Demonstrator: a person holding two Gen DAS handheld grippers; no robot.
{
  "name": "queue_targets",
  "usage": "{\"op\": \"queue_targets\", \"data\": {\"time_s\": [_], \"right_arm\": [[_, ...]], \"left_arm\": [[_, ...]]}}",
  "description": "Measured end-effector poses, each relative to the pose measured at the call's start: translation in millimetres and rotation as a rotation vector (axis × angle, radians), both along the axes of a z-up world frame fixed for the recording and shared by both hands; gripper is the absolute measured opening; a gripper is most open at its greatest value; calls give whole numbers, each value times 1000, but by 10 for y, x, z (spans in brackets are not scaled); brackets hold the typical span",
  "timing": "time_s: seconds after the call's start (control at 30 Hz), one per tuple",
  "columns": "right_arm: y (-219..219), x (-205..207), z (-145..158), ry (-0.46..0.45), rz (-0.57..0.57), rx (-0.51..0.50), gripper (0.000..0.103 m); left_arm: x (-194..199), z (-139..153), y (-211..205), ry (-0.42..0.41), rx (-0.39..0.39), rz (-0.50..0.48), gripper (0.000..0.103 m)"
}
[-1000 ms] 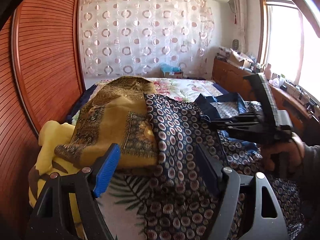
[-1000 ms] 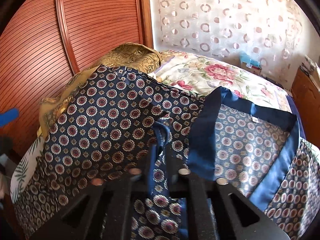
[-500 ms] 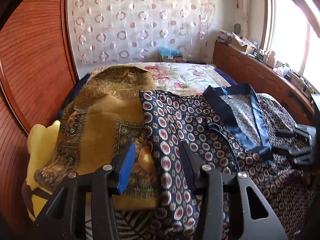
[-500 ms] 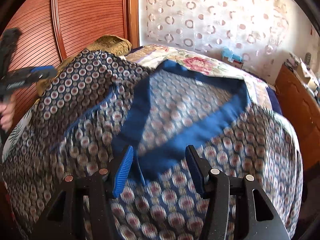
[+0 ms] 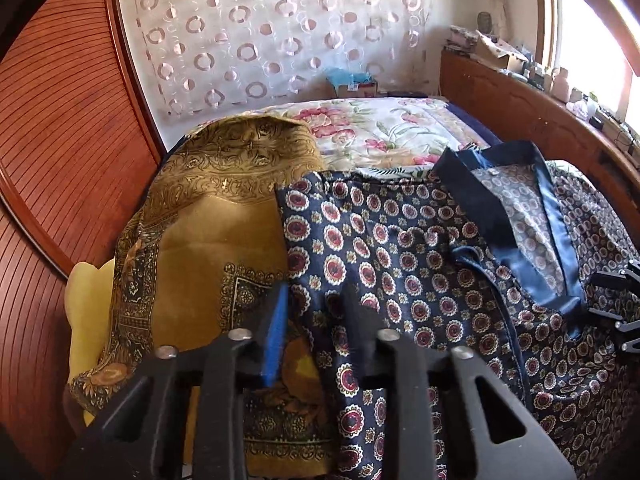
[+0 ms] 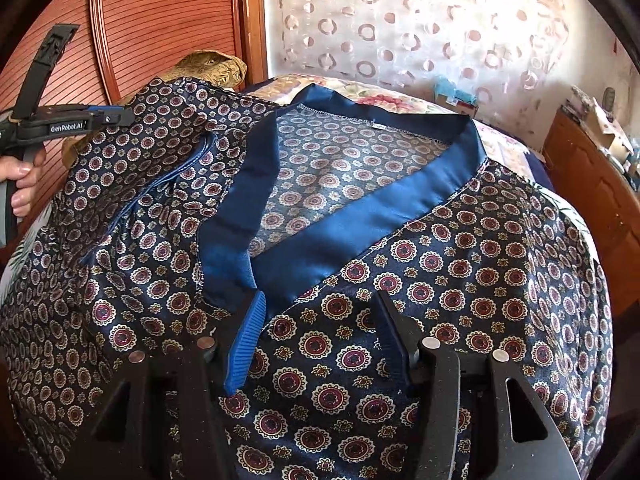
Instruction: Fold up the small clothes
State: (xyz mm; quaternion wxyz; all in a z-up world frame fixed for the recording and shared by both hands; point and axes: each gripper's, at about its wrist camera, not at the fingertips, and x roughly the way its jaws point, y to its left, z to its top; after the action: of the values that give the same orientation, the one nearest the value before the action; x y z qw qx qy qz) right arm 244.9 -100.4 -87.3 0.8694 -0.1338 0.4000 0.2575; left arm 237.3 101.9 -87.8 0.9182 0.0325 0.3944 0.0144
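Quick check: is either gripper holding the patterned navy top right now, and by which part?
Nothing is held. Right gripper is open over the navy top; left gripper is open at its edge.

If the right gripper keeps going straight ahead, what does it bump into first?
Most likely the patterned navy garment lying right below and ahead of the open right gripper. Its plain blue collar band comes next, though depth is hard to judge.

Light: your daylight comes from the window (image 5: pixel 592 52), overexposed there.
Edges: strong fisheye bending, dark corners.
Focus: your views are mostly sharp.
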Motion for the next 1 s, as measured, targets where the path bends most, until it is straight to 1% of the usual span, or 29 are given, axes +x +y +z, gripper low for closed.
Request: {"op": "queue_targets", "data": {"time_s": [0.03,0.1,0.17,0.23,0.33,0.43,0.6,0.67,0.73,0.77,0.83,0.87,0.93,1.0], "right_arm": [[7,-16,-2,0,-1,0,59],[-2,-14,-9,3,-3,6,60],[-4,-14,-21,3,-5,7,61],[10,0,-26,1,-6,3,61],[12,4,-30,2,-6,5,61],[2,-17,-37,-2,-7,1,61],[2,-17,-40,0,-7,2,62],[0,-17,-38,0,-7,3,62],[-1,-15,-38,0,-7,3,62],[-1,-16,-38,0,-7,3,62],[-2,-15,-38,0,-7,3,63],[-3,-16,-37,0,-7,3,63],[-3,-16,-36,0,-7,3,63],[-5,-13,-38,-1,-7,2,63]], "left_arm": [[-3,11,1,-3,2,2,6],[-27,49,10,-15,1,1,3],[-69,130,36,-48,25,29,3],[-86,233,97,-89,30,61,3],[-59,297,212,-95,18,82,3],[-56,282,234,-89,13,68,3],[-189,303,230,-90,-59,50,3],[-292,336,204,-106,-57,59,3],[-450,390,138,-141,-63,45,4],[-518,406,113,-151,-73,33,7],[-639,463,31,-171,-80,22,23],[-718,478,-11,-186,-87,11,27],[-848,506,-89,-212,-112,-13,43],[-961,511,-177,-226,-130,-47,48]]}}
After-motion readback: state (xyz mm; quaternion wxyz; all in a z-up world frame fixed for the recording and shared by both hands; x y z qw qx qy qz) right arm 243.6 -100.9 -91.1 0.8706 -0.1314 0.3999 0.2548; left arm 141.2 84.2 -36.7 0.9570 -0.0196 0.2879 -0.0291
